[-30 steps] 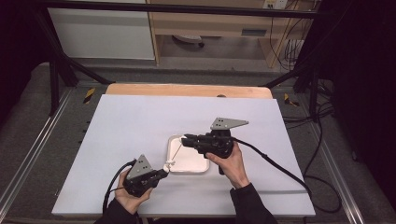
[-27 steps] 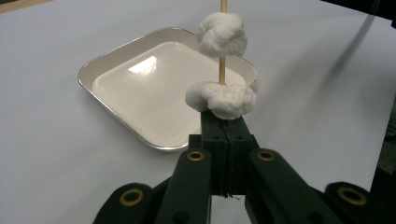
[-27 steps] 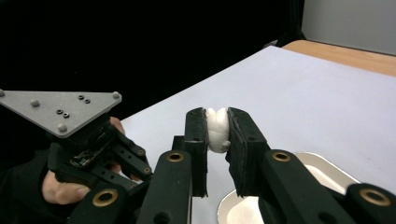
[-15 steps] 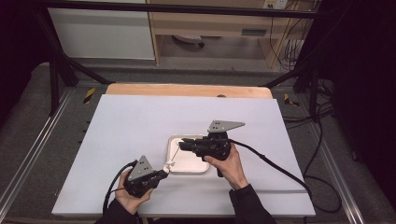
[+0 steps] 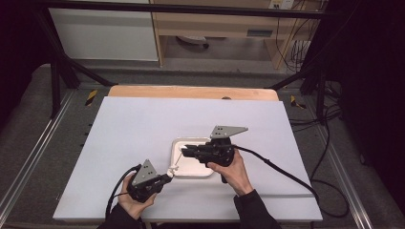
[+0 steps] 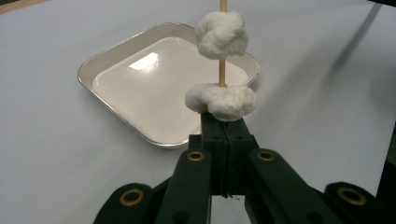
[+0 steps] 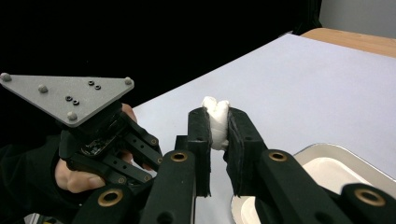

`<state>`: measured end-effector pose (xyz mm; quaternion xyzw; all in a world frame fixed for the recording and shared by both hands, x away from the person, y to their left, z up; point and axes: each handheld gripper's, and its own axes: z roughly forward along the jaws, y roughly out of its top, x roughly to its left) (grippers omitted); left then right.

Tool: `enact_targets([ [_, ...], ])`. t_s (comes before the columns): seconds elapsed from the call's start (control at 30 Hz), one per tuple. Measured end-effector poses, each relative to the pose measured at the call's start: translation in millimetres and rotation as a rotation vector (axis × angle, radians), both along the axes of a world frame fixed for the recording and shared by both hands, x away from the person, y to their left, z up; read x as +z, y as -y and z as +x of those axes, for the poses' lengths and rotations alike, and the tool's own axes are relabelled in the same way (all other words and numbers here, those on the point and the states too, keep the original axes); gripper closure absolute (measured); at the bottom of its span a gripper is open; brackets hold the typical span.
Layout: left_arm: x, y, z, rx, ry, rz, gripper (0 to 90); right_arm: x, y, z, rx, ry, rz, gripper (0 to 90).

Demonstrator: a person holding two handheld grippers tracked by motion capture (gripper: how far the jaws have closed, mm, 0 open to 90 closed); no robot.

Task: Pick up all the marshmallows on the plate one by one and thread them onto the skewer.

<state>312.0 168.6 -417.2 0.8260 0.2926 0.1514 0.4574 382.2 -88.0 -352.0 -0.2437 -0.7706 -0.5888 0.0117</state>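
Note:
My left gripper (image 6: 223,123) is shut on the lower end of a thin wooden skewer (image 6: 222,74). Two white marshmallows are threaded on it: one (image 6: 222,100) just above the jaws, one (image 6: 221,35) higher up. In the high view the left gripper (image 5: 165,177) sits at the tray's near left corner, and the skewer (image 5: 175,162) slants up over the tray. My right gripper (image 7: 217,119) is shut on a third white marshmallow (image 7: 215,122). It hovers over the tray (image 5: 193,168), with its tips (image 5: 184,151) close to the skewer's upper end.
The shallow white tray (image 6: 154,88) with a metal rim lies on the white table top (image 5: 143,124). A wooden strip (image 5: 191,92) runs along the far edge. The right gripper's cable (image 5: 282,169) trails off to the right. Dark metal frames flank the table.
The right gripper has drifted slightly nearer and lower in the high view, toward the skewer's tip, with the marshmallow in its jaws. The left gripper has stayed still.

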Motion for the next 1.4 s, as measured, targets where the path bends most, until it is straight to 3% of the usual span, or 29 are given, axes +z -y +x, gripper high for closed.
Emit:
enact_targets([
  [1.4,-1.8,3.0,0.6,0.001,-0.007,0.029,89.2,-13.0,-7.8,-3.5,0.038,-0.016,-0.023,82.2],
])
